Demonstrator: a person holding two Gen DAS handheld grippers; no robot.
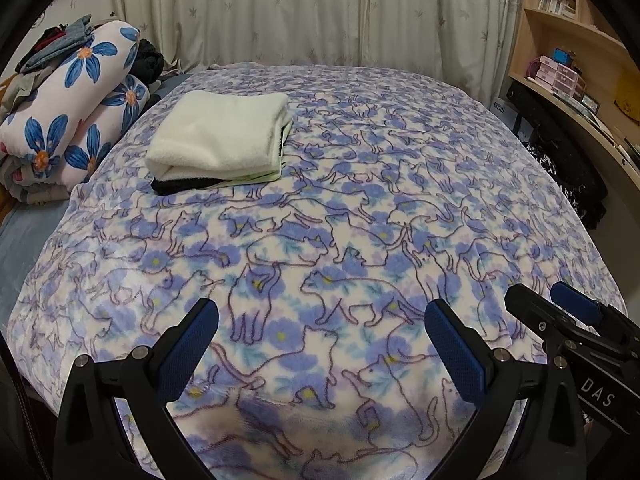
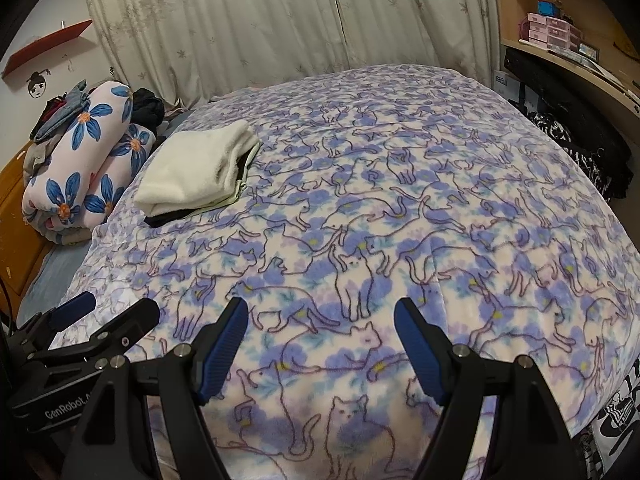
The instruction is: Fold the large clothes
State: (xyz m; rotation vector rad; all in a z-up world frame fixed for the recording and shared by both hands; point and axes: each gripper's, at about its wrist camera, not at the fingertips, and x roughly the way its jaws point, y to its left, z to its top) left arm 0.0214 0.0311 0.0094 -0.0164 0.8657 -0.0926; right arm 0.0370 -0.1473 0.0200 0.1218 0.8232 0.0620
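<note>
A large fleece blanket (image 1: 360, 200) with purple flowers and cat outlines lies spread flat over the bed; it also shows in the right wrist view (image 2: 400, 208). My left gripper (image 1: 320, 316) is open and empty above the blanket's near edge. My right gripper (image 2: 322, 316) is open and empty beside it, a little to the right; it shows at the right edge of the left wrist view (image 1: 552, 300). The left gripper shows at the lower left of the right wrist view (image 2: 112, 308). A folded cream garment (image 1: 220, 136) lies on a dark one at the far left of the blanket, also in the right wrist view (image 2: 200, 168).
A rolled quilt with blue flowers (image 1: 72, 108) and loose clothes lie left of the bed. Curtains (image 1: 280, 12) hang behind. Wooden shelves and a desk (image 1: 580, 60) stand on the right with dark bags (image 1: 568, 168) below.
</note>
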